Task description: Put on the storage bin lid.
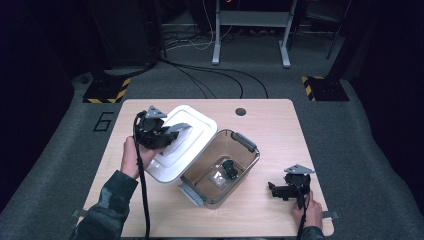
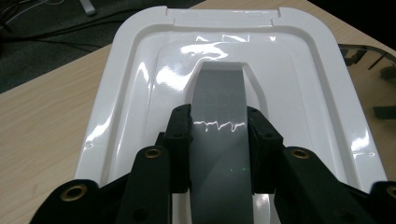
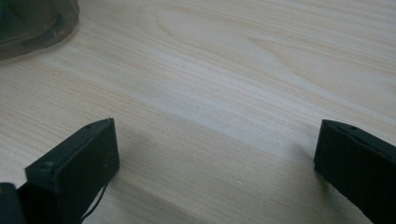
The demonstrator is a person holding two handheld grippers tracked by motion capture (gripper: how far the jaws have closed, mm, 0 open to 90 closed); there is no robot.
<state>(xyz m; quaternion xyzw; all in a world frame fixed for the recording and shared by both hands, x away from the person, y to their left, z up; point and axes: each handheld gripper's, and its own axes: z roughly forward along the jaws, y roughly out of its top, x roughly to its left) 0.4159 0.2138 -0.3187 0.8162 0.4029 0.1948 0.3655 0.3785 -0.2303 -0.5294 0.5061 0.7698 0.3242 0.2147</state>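
While your left gripper (image 2: pixel 218 135) clamps its fingers (image 2: pixel 180 140) on the grey handle strip (image 2: pixel 218 107) of the glossy white rectangular plastic lid (image 1: pixel 184 141), that lid sits tilted at the left middle of the pale wooden surface (image 1: pixel 270 125), one long edge leaning against the rim of the box beside it. In the left gripper view the two black fingers press the handle from either side, with the lid's raised white border running all around it.

Just to the lid's right stands the clear brown-tinted plastic storage box (image 1: pixel 220 167) with grey latches at its ends, uncovered. Inside it lie a small black object (image 1: pixel 230 169) and a clear bag, too small to tell more.

Your right gripper (image 1: pixel 281 190) rests low near the right front corner of the surface, well apart from the box. Its fingers (image 3: pixel 79 163) are spread wide with nothing between them but bare wood grain, and a corner of the box shows at the upper left of that view.
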